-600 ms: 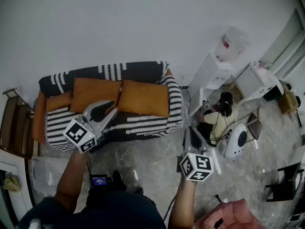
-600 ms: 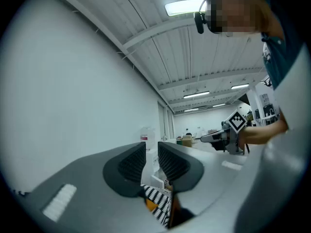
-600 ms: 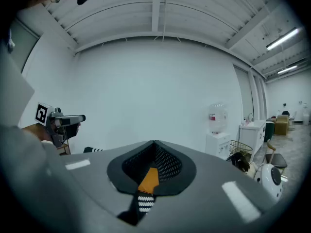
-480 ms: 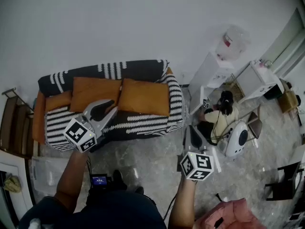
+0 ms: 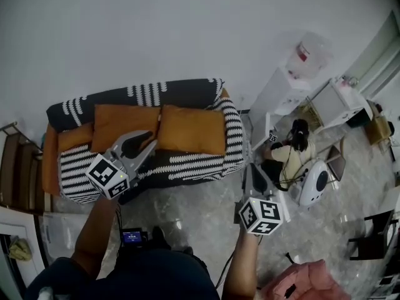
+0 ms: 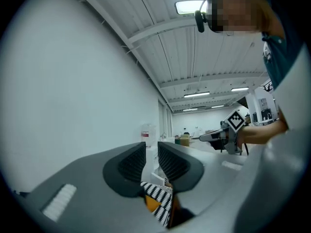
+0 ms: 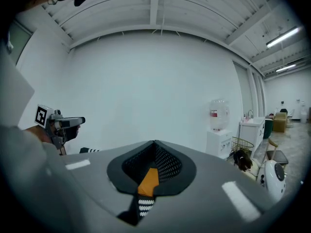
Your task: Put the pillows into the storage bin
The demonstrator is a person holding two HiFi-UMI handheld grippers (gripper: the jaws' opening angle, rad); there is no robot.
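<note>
Your left gripper hovers empty before the striped sofa, its jaws a narrow gap apart. Your right gripper is closed on nothing. The orange pillows lie on the sofa.

The person wears a dark blue short-sleeved top; the left gripper view shows a small white print on its sleeve. A small black device with a lit blue screen sits at its front, and a thin black cable runs beside the right arm. A dark headset is on the head. The left gripper and right gripper look alike: smooth grey shells with pale rectangular patches, black ribbed pads inside the jaws, and a white cube with black square markers at the back of each.
</note>
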